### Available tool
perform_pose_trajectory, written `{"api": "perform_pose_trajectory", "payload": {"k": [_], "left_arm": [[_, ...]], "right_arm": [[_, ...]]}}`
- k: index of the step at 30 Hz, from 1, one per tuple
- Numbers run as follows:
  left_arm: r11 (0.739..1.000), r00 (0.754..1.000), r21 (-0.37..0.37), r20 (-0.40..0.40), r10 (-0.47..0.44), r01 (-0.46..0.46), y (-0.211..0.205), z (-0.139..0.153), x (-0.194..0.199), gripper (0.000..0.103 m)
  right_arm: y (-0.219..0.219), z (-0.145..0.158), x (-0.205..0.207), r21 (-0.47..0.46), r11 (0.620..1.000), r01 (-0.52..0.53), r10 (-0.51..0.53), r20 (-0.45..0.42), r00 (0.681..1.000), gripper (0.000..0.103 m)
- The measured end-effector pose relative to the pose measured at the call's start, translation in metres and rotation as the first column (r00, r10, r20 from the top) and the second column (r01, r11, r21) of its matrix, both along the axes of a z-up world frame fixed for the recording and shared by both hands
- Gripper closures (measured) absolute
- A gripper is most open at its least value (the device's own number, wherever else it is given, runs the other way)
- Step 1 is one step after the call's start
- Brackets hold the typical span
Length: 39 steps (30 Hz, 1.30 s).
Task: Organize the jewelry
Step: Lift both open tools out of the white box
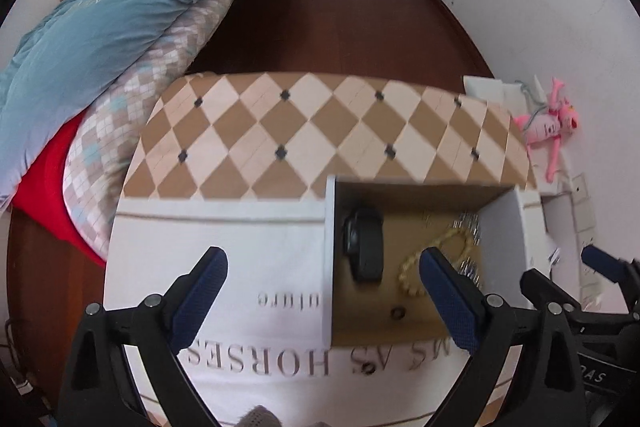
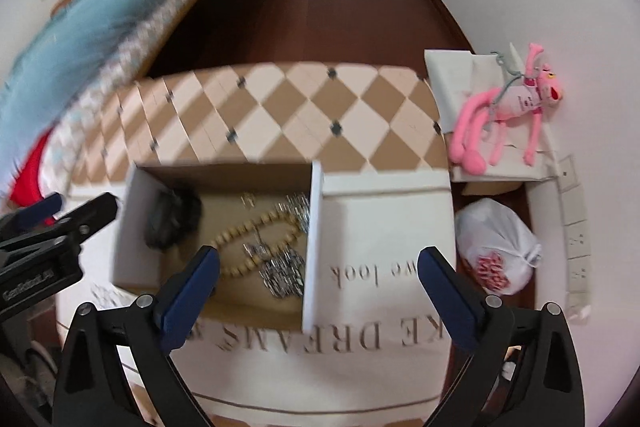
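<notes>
An open cardboard box (image 1: 504,227) with white walls and a brown floor stands on a white lettered cloth (image 1: 240,267). In it lie a beige bead necklace (image 2: 240,231), a heap of silver jewelry (image 2: 280,267), a black object (image 2: 172,219) and a small ring (image 1: 398,313). My left gripper (image 1: 324,263) is open above the box's left wall, nothing between its fingers. My right gripper (image 2: 320,259) is open above the box's right wall (image 2: 314,247), also empty. Each gripper shows at the edge of the other's view: the right gripper (image 1: 568,271), the left gripper (image 2: 80,205).
The table carries a tan-and-cream checkered cloth (image 1: 320,131) behind the box. A pink plush toy (image 2: 500,115) lies on white boxes at the right, a tied white plastic bag (image 2: 496,247) below it. A bed with a blue quilt (image 1: 100,27) is at the left.
</notes>
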<state>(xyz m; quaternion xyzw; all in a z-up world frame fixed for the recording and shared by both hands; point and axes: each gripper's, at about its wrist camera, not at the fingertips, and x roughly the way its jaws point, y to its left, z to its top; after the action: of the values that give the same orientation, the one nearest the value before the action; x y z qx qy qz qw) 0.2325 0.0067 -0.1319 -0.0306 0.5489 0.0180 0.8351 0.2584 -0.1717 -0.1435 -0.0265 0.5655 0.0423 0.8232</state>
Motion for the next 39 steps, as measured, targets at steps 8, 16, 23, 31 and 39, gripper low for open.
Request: {"api": "perform_pose_trajectory", "payload": {"k": [8, 16, 23, 31, 39], "left_arm": [[1.0, 1.0, 0.025, 0.014, 0.0, 0.0, -0.001, -0.002, -0.023, 0.005], [1.0, 0.996, 0.001, 0.092, 0.013, -0.013, 0.004, 0.036, -0.051, 0.004], [1.0, 0.99, -0.024, 0.136, 0.022, -0.019, 0.011, 0.067, -0.078, 0.004], [0.998, 0.994, 0.024, 0.093, 0.048, -0.05, 0.023, 0.019, -0.103, 0.004], [0.994, 0.997, 0.08, -0.025, 0.073, -0.071, 0.038, -0.067, -0.114, 0.004]], "right_arm": [[0.006, -0.019, -0.024, -0.045, 0.999, 0.007, -0.007, -0.004, 1.0, 0.0], [0.001, 0.022, -0.046, -0.012, 0.999, 0.03, -0.029, 0.079, 0.996, 0.0], [0.004, 0.07, -0.076, 0.015, 0.999, 0.038, -0.04, 0.179, 0.983, 0.0], [0.019, 0.041, -0.098, 0.082, 0.997, -0.014, 0.004, 0.122, 0.993, 0.0], [0.042, -0.051, -0.106, 0.148, 0.987, -0.06, 0.052, 0.056, 0.997, 0.009]]}}
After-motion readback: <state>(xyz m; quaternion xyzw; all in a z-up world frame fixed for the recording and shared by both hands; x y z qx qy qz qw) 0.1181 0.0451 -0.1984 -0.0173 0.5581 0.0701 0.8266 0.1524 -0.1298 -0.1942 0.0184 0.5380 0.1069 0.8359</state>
